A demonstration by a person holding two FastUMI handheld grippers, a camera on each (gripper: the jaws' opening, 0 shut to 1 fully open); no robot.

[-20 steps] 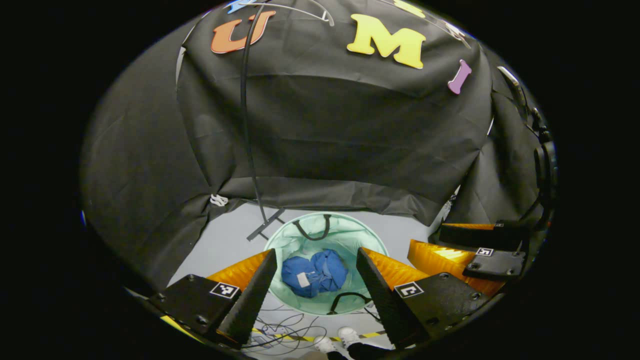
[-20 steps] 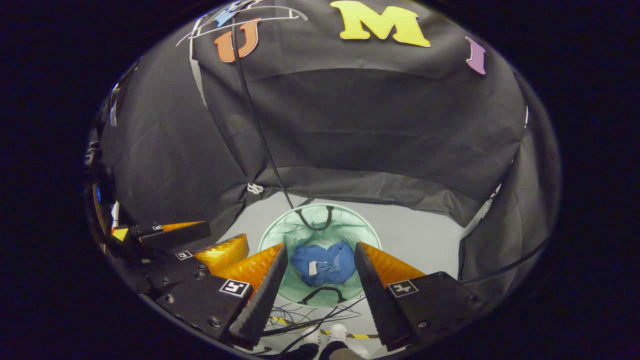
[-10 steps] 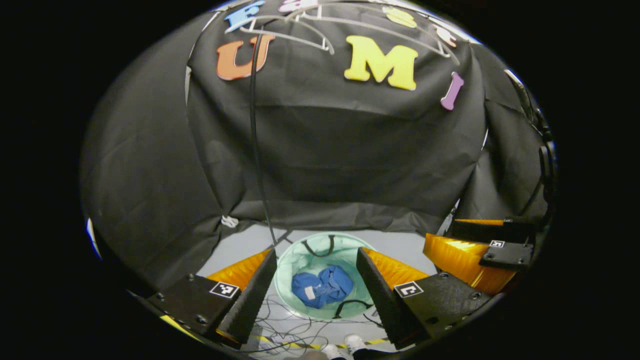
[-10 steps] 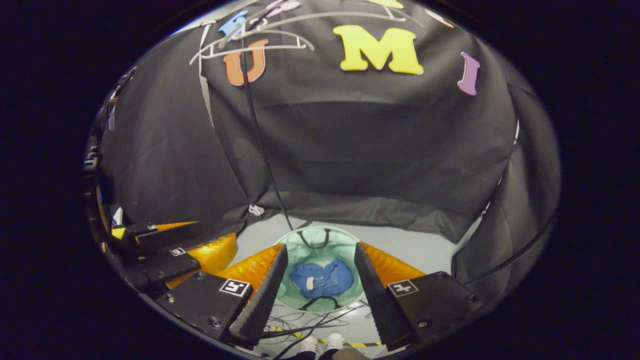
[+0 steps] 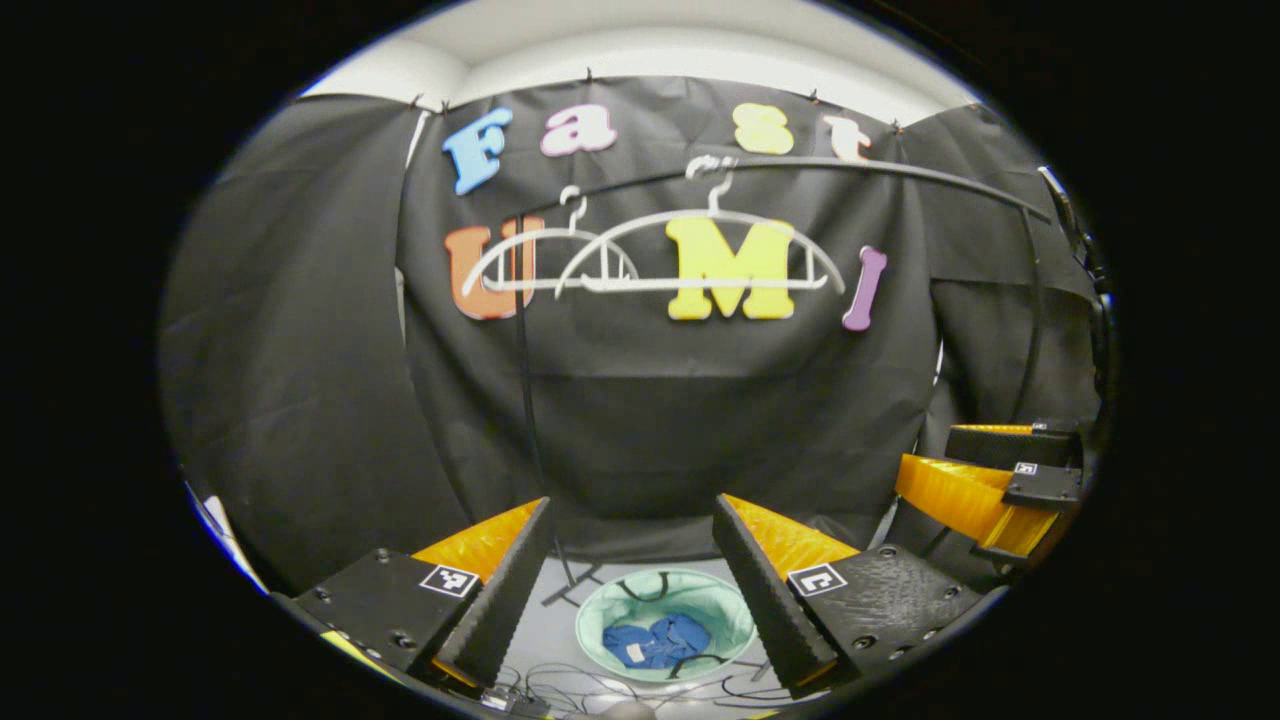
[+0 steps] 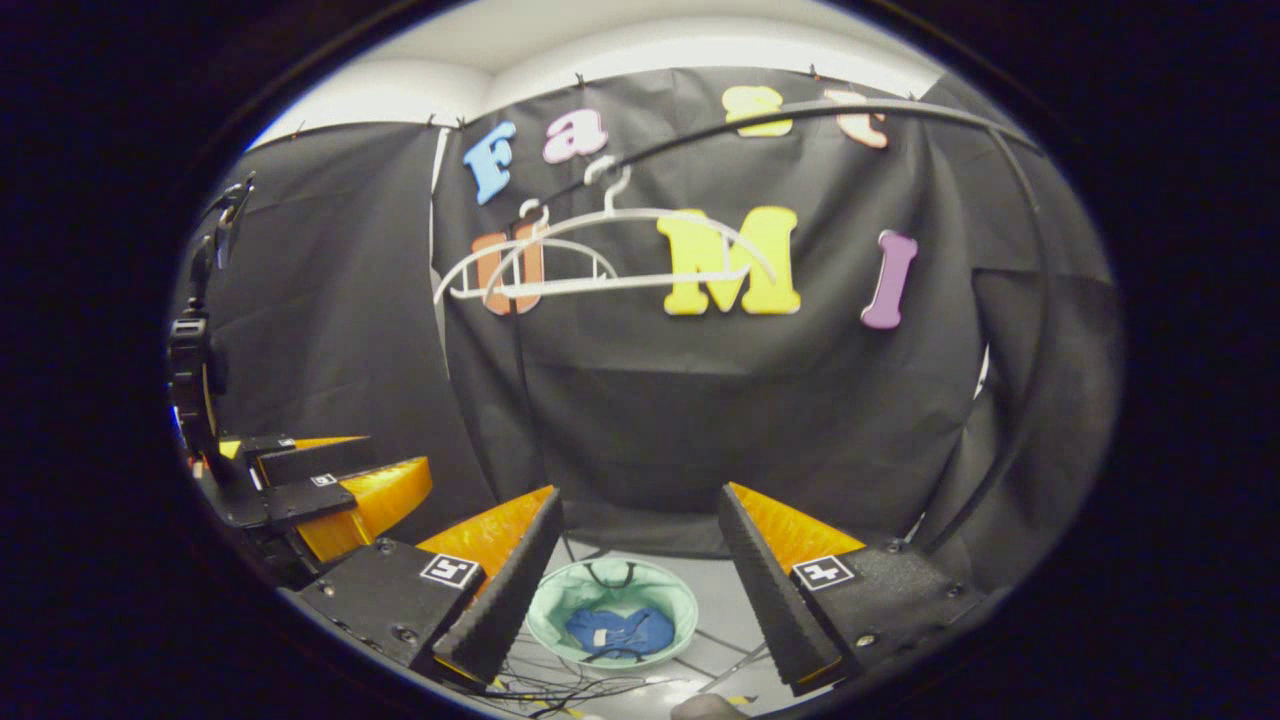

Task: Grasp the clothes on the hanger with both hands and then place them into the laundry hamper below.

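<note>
Blue clothes [image 5: 655,640] lie bunched inside the round pale-green laundry hamper [image 5: 700,600] on the floor, far below both grippers. In the right gripper view the same clothes [image 6: 620,632] rest in the hamper [image 6: 560,600]. Two bare white hangers [image 5: 700,250] hang on a dark rail [image 5: 850,165], straight ahead and above. My left gripper [image 5: 630,505] is open with nothing between its fingers. My right gripper [image 6: 640,495] is open too and holds nothing. The right gripper [image 5: 925,450] also appears at the right of the left gripper view, and the left gripper [image 6: 400,455] at the left of the right gripper view.
A thin dark pole [image 5: 525,400] of the rack runs down to a foot on the grey floor beside the hamper. Loose cables [image 6: 560,685] lie on the floor in front of the hamper. Black cloth walls close in the booth on three sides.
Both grippers have risen and tipped upward, so the hamper dropped low in each view and the bare hangers came into sight. The clothes stayed in the hamper. Both grippers stayed open.
</note>
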